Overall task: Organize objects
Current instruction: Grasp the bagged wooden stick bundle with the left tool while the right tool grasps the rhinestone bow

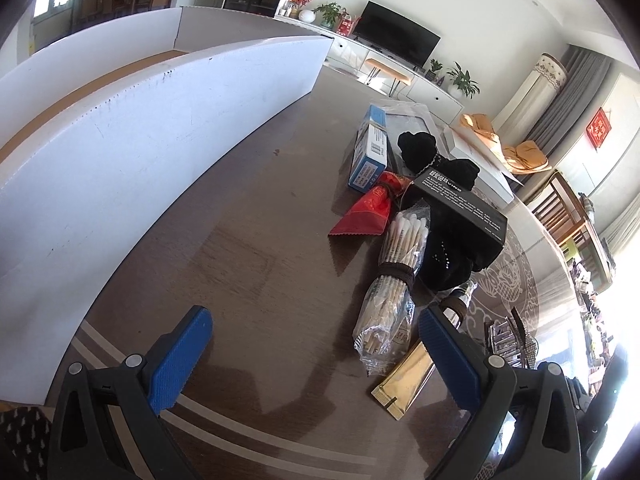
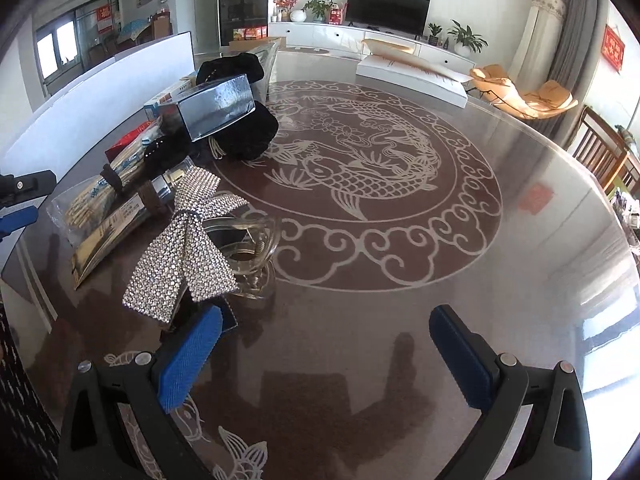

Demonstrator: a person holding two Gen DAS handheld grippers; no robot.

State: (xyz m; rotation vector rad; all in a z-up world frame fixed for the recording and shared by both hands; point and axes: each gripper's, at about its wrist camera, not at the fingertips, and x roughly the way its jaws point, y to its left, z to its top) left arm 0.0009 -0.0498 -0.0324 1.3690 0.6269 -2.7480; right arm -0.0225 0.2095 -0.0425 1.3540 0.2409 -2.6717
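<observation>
A heap of small items lies on the dark glass table (image 1: pixel 240 240): a blue carton (image 1: pixel 370 152), a red packet (image 1: pixel 368 212), a bundle of cotton swabs in clear wrap (image 1: pixel 394 276), a gold sachet (image 1: pixel 404 380), a black box (image 1: pixel 460 208) on black cloth (image 1: pixel 448 256). My left gripper (image 1: pixel 316 356) is open, low over bare table, just left of the swabs. In the right wrist view a rhinestone bow clip (image 2: pixel 188 248) lies by the same heap, with the black box (image 2: pixel 218 106) behind. My right gripper (image 2: pixel 326 356) is open over the table, the bow beside its left finger.
A long white open box (image 1: pixel 132 128) stands along the table's left side. A flat white box (image 2: pixel 412 76) lies at the far edge. A koi pattern (image 2: pixel 360 172) fills the table's middle. Wooden chairs (image 2: pixel 600 152) stand at the right.
</observation>
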